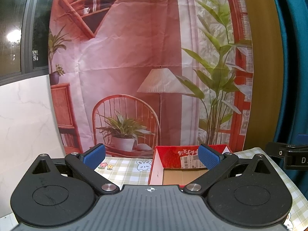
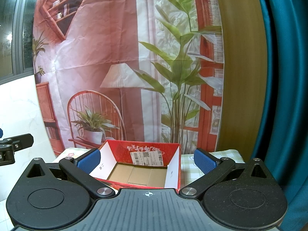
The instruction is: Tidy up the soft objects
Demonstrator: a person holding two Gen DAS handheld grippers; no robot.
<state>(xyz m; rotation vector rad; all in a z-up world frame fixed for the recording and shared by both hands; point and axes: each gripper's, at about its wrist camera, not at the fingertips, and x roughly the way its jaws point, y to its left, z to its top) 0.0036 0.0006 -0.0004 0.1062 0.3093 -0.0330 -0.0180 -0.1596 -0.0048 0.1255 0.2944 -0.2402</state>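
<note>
The cardboard box [image 2: 142, 163] is red outside with white script, white on its side flaps, brown on its floor. At its 9 o'clock, the tablecloth [image 1: 123, 173] is green-and-white check with a white bunny [image 1: 144, 166]. Gripper pads [image 1: 208, 156] are blue; at 12 o'clock, the backdrop [image 1: 134, 57] is pink-red.

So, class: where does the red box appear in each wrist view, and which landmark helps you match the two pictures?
Left wrist view: the red box sits low and right of centre, partly behind the left gripper's right finger.
Right wrist view: the box sits low and central, between the right gripper's open fingers.
Shared landmark: the white label on the box's back wall.
</note>
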